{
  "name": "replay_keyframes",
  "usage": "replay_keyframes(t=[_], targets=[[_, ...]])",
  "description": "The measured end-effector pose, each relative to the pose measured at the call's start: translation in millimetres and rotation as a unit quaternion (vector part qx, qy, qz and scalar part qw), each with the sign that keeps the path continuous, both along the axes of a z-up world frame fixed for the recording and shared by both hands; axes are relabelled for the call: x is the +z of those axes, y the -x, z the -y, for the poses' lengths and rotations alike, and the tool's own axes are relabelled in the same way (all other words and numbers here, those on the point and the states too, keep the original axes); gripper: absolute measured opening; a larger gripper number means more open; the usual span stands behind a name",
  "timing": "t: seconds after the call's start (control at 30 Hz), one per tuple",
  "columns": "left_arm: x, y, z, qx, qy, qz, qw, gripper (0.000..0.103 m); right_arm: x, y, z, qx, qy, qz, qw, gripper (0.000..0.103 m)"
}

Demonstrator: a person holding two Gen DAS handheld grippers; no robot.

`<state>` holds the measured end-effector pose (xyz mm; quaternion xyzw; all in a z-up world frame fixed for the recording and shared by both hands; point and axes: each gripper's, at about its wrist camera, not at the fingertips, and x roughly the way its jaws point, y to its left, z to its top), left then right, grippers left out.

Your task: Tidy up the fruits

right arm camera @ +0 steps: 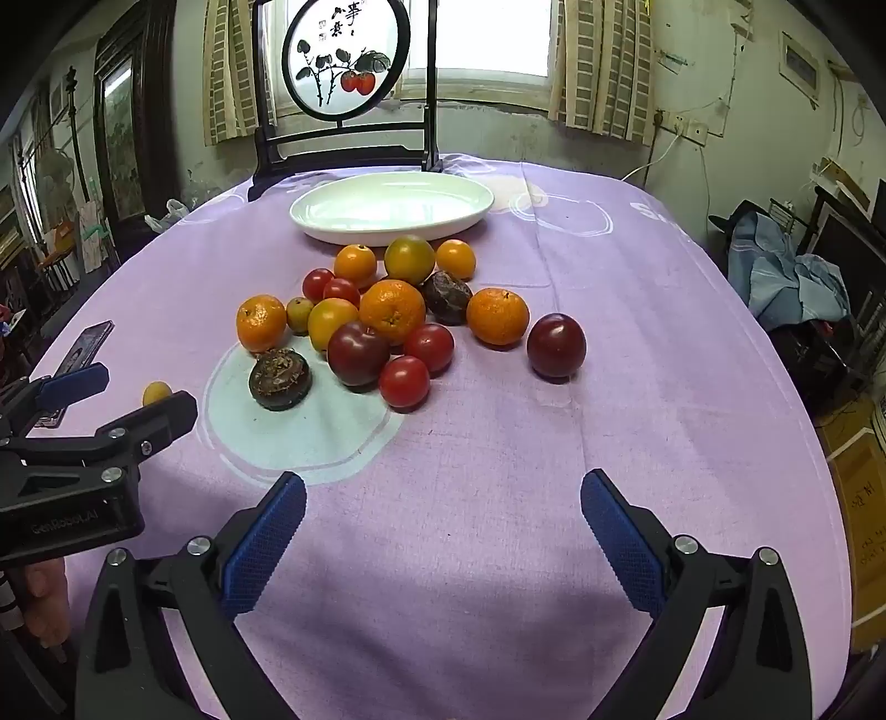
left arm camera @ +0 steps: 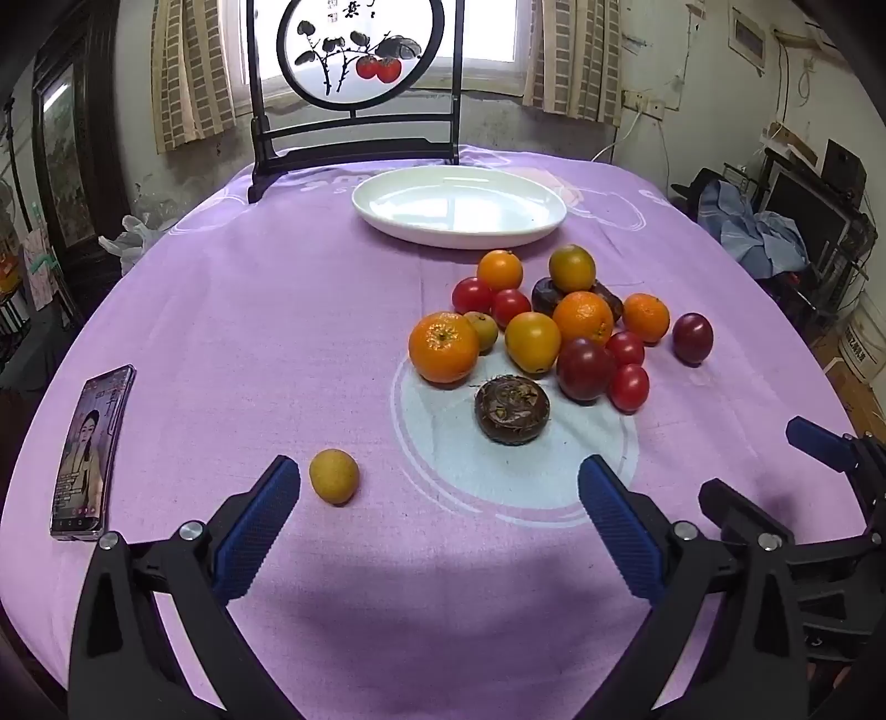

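- A phone (left arm camera: 91,451) lies flat at the far left of the purple tablecloth (left arm camera: 266,310), its screen lit.
- A small yellow fruit (left arm camera: 334,476) sits alone on the cloth, just beside the left finger of the left gripper (left arm camera: 437,518) and well apart from the main pile.
- The left gripper hangs over the near part of the table with its blue pads spread wide and nothing between them.
- A dark brown, rough-skinned fruit (left arm camera: 512,409) rests on the pale round print of the cloth, just in front of the pile.
- The pile itself (oranges, red tomatoes, dark purple plums and yellow-green fruits, many touching) lies between the grippers and the plate; its largest orange (left arm camera: 443,347) is at the left edge.
- A white oval plate (left arm camera: 459,207) stands behind the pile, with no fruit in it.
- A dark-framed round screen (left arm camera: 354,50) painted with red fruit stands at the back edge of the table.
- One dark plum (right arm camera: 556,345) sits by itself at the right of the pile, near an orange (right arm camera: 497,316) but not touching it.
- The right gripper (right arm camera: 443,515) is also wide apart and holds nothing, over bare cloth to the right of the left gripper.
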<state>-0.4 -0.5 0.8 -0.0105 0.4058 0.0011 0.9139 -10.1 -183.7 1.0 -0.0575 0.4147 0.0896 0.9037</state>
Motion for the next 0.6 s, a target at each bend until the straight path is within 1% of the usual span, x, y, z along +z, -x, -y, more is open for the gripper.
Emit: replay_keyframes(t=[0.07,0.27,0.3,0.43,0.6], targets=[[0.0,-0.5,0.3,-0.006,0.004,-0.001,1.0000,0.099,-0.2,0.2,-0.5,0.001,0.003,0.000,1.000,0.100],[1.5,9.3,0.5,-0.004,-0.003,0.011,0.9999,0.099,-0.4,2.4,-4.5,0.005,0.005,0.000,1.000,0.100],[4.6,6.6,2.5,-0.002,-0.001,0.004,1.0000,0.099,-0.5,2.6,-4.9,0.004,0.005,0.002,1.000,0.100],[3.6,5.7,0.1,0.001,0.005,0.002,1.0000,0.099,-0.1,2.9,-4.0,0.003,0.001,0.005,1.000,0.100],[0.3,2.4,-1.4,0.003,0.007,-0.004,1.0000,0.099,-2.8,2.3,-3.8,0.003,-0.002,0.000,1.000,0.100]])
